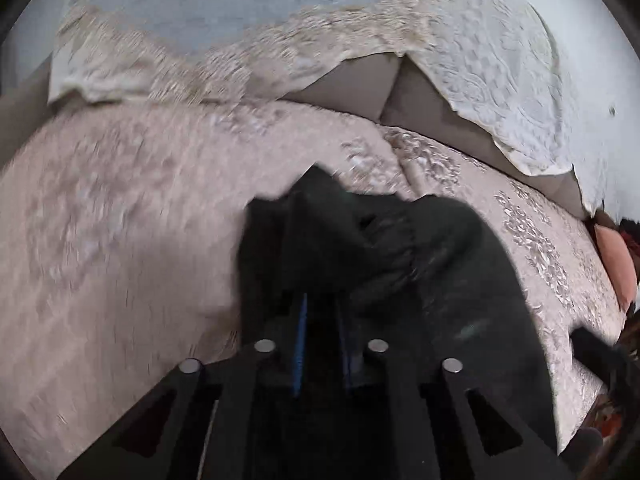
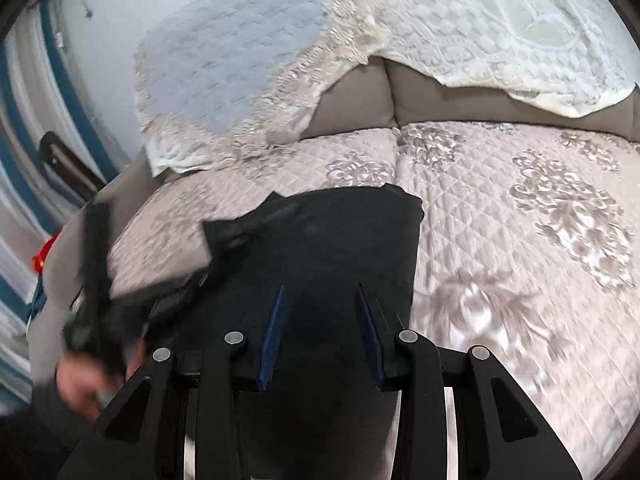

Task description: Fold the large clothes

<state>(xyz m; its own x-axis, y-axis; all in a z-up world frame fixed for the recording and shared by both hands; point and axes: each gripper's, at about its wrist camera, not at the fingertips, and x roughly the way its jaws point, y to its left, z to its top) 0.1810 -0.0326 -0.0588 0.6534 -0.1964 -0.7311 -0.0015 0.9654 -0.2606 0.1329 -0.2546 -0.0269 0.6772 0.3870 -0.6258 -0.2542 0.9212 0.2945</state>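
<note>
A large black garment [image 2: 340, 240] lies on a beige quilted sofa seat [image 2: 520, 220]. In the left wrist view my left gripper [image 1: 322, 300] is shut on a bunched fold of the black garment [image 1: 400, 248], held above the seat. In the right wrist view my right gripper [image 2: 322, 292] is open, its blue pads apart over the flat black cloth. The left gripper [image 2: 192, 292] shows blurred at the left in the right wrist view, at the garment's edge. A small part of the right gripper [image 1: 600, 356] shows at the right edge of the left wrist view.
White lace covers [image 2: 480, 32] drape the sofa backrest, with grey cushions [image 2: 360, 108] beneath. A blue-striped curtain [image 2: 24, 140] hangs at the left. An orange cushion [image 1: 616, 264] sits at the sofa's right end. A hand [image 2: 80, 380] holds the left gripper.
</note>
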